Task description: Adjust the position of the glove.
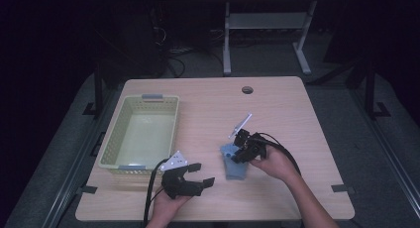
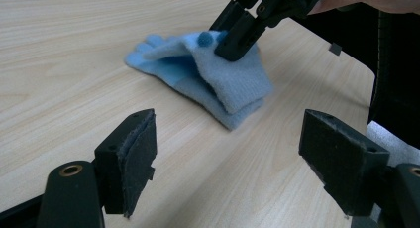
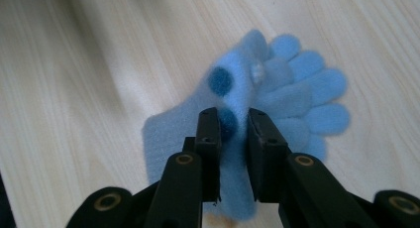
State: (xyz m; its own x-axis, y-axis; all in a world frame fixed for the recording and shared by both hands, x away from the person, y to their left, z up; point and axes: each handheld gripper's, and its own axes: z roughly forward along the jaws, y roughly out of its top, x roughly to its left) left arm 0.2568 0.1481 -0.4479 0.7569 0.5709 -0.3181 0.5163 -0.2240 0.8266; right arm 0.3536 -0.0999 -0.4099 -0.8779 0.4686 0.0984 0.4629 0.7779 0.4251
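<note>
Right gripper [image 3: 233, 131] pinched raised fold of blue glove [image 3: 277, 99], jaws nearly shut, likely to lift it toward basket [image 1: 140, 134]. Left gripper [image 2: 233, 158] waited wide open, empty, nearby.

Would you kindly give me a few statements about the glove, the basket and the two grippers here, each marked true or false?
1. The right gripper pinches a fold of the light blue glove. True.
2. The left gripper is clamped on the glove. False: its jaws stand wide apart, short of the glove.
3. The basket holds the glove. False: the glove lies on the table, beside the basket.
4. The glove has dark blue dots. True.
</note>
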